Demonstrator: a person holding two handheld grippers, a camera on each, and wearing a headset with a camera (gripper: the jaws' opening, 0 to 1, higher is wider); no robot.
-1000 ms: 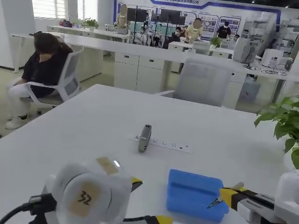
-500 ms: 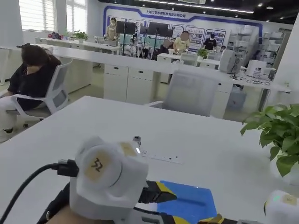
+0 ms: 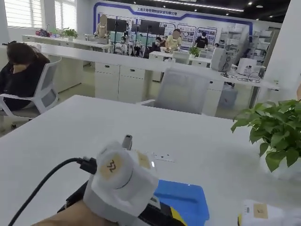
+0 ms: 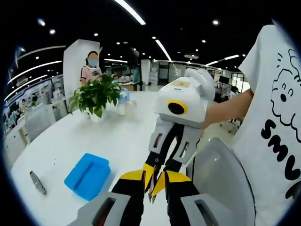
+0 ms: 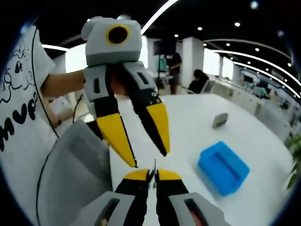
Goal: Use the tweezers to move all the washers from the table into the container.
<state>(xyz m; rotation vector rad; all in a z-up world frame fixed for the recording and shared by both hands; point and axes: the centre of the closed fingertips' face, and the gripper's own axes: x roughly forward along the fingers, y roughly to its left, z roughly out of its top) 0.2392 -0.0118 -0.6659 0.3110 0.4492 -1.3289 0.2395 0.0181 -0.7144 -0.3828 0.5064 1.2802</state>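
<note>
Raised since a second ago, the left hand-held gripper hangs released just left of the container on the desk, facing the right hand-held gripper, which clenches the tweezers. Bumping them together could knock the tweezers askew. Beyond the container lies open room; a plant stands to its right.

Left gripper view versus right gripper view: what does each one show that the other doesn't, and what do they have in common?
Left gripper view: a leafy green potted plant, a person standing beyond it, and the right gripper seen head-on, tongs nearly together. Right gripper view: the left gripper head-on with yellow-tipped tongs apart, thin metal tweezers between the right gripper's tongs, and a person seated far off. Both: the blue plastic container, a small grey bar on the white table, and the wearer's white printed T-shirt.
</note>
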